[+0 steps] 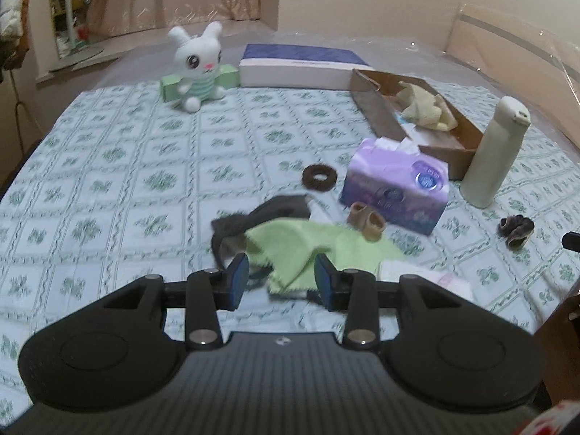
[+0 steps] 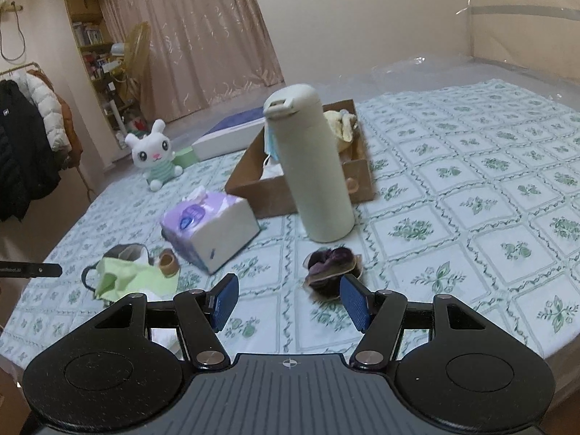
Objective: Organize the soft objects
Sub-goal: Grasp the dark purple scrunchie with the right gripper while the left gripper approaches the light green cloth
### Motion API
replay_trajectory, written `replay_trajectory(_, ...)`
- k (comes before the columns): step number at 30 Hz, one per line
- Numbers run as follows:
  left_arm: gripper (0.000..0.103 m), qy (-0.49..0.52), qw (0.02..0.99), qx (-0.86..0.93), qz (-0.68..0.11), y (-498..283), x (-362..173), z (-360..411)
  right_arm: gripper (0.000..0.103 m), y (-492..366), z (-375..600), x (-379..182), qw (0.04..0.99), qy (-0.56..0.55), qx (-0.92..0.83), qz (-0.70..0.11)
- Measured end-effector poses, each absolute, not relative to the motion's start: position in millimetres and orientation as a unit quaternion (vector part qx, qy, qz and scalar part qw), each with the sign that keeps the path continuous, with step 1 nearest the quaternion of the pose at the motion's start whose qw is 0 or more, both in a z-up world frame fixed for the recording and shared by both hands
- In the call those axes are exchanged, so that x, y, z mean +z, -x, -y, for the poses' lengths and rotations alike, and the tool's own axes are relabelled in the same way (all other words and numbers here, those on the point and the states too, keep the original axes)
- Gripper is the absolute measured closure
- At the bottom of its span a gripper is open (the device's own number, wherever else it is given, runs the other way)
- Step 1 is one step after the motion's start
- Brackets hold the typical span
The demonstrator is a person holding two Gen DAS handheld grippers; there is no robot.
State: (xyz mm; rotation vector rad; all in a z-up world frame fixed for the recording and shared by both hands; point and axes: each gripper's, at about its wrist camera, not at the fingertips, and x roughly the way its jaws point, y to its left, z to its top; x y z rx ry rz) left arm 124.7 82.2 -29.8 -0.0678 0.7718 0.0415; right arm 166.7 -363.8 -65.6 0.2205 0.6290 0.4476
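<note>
Left gripper (image 1: 282, 277) spread, empty, above the crumpled lime-green cloth (image 1: 308, 250) at its 12 o'clock. Right gripper (image 2: 290, 302) spread, empty; dark purple fabric scrunchie (image 2: 331, 268) at 1 o'clock, just before the upright cream cylindrical flask (image 2: 311, 166) on the green-patterned bedsheet (image 2: 471, 199).

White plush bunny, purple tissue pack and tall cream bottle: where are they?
White plush bunny (image 1: 197, 59), left wrist view, on its face.
Purple tissue pack (image 1: 395, 186), left wrist view, on its front side.
Tall cream bottle (image 2: 315, 166), right wrist view, mid-body.
</note>
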Motion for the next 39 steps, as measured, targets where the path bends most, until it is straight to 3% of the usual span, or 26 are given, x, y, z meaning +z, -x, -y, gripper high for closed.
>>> replay_trajectory(22,0.067,0.028,0.924,0.038,-0.379,-128,-57,-80,0.041,-189,334,-97,0.935,0.001,0.162,-0.315)
replay_trajectory(39,0.064,0.031,0.922,0.033,-0.384,-139,-71,-79,0.041,-230,319,-119,0.943,0.007,0.131,-0.307)
